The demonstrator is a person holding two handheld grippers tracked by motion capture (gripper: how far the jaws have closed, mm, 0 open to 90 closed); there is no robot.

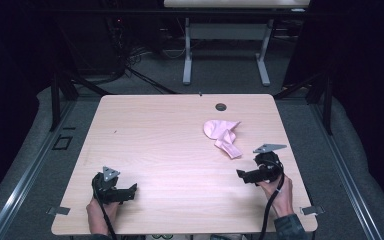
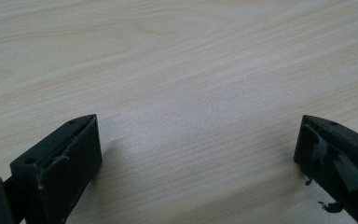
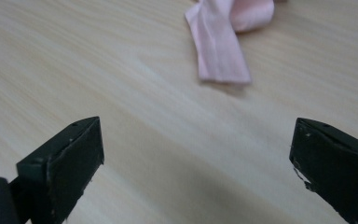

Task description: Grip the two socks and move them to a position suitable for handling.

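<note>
— While I hold both tools low at the near edge, what lies around?

— My right gripper (image 1: 240, 175) has its jaws wide apart, with the pink cloth (image 1: 223, 136) just ahead, crumpled right of the table's (image 1: 155, 130) centre. Bare wood lies between them.

— And my left gripper (image 1: 132, 189)?

— Jaws spread too, well apart from the cloth. A cable hole (image 1: 221, 106) sits beyond it, near the far edge.
</note>
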